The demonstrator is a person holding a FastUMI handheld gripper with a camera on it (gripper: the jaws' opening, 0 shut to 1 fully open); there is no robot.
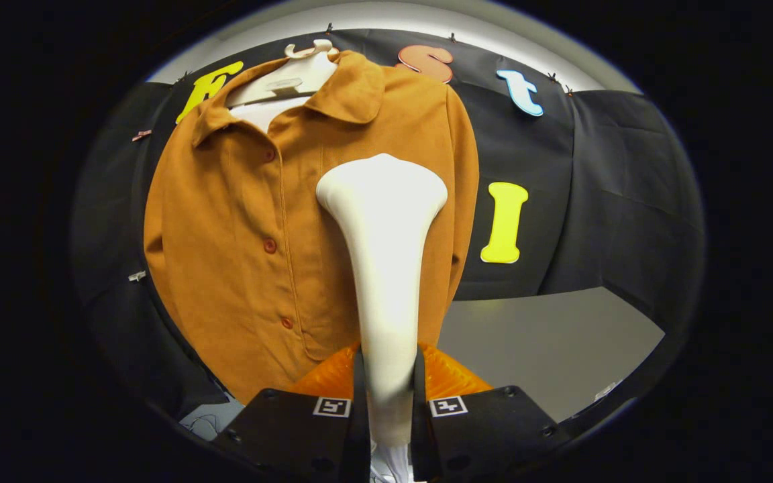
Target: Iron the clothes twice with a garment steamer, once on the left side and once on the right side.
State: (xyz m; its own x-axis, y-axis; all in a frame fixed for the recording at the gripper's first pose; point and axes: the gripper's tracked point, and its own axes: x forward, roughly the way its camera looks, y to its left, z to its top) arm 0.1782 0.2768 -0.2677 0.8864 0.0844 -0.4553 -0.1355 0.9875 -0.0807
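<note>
Ochre shirt (239, 221) on its hanger (292, 74), with the garment steamer (386, 268) raised in front of it.

Both fingers of the gripper (386, 396) press on the steamer's narrow handle, one on each side, so the jaws stand narrow and hold it upright; its wide white head sits over the shirt's panel to the right of the button placket (272, 245), about chest height. Whether the head touches the cloth I cannot tell. The handle looks smooth and tapered, so it could slide or twist in the grip during a long stroke and leave the head skewed. Pushing hard could swing the shirt away on the hanger, and a pass across the buttons might snag.
</note>
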